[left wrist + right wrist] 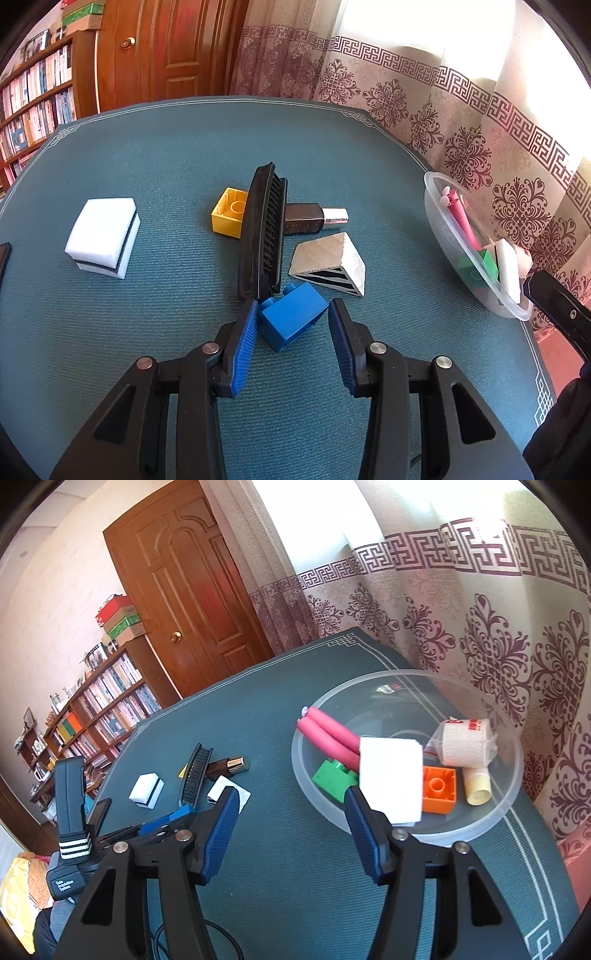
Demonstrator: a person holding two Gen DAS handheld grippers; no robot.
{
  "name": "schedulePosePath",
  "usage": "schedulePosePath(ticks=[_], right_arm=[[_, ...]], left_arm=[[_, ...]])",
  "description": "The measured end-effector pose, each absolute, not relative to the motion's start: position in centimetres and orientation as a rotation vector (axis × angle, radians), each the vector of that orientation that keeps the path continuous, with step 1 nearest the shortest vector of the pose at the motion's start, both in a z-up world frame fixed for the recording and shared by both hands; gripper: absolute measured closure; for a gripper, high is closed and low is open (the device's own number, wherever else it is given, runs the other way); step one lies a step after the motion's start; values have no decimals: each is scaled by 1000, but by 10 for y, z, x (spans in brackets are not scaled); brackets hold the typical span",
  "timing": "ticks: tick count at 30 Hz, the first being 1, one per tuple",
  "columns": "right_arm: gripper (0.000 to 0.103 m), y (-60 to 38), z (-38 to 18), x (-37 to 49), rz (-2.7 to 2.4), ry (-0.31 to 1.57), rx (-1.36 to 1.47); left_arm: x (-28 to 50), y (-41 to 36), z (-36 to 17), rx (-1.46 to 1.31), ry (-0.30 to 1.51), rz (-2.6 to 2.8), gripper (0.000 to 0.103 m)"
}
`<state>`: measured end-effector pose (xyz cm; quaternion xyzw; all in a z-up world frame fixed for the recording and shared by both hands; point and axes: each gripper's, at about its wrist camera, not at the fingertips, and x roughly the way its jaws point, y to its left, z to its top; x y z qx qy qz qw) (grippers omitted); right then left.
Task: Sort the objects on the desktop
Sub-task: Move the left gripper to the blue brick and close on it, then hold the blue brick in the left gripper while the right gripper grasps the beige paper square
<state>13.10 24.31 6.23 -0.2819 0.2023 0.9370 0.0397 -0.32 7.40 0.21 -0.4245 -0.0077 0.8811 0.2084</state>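
My left gripper (293, 302) points down at a blue brick (291, 321) on the teal table mat (166, 155). The brick sits between its open blue pads, with small gaps on both sides. A black comb (262, 229) leans just beyond the brick. Around it lie a yellow brick (227, 214), a brown bottle with a silver cap (314, 219), a wooden wedge (328, 264) and a white sponge (103, 236). My right gripper (291, 794) hangs open and empty at the near rim of a clear plastic bowl (480, 830).
The bowl holds pink tubes (328, 734), a green brick (332, 775), a white sponge block (391, 779), an orange brick (439, 790), a bandage roll (465, 742) and a cream tube (478, 786). A patterned curtain (498, 646) hangs right behind it. A bookshelf (99, 716) and door stand beyond the table.
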Motion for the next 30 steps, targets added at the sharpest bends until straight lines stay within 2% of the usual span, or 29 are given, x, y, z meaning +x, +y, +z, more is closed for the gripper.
schedulePosePath(ticks=[24,30], right_arm=[[39,185,50,84,2980,478,-1053],[39,173,36,57,2974,377,-1138]], left_arm=[[-2,41,6,-1136,-109,2512,63],[-4,30,4,-1134,-134,2548,63]])
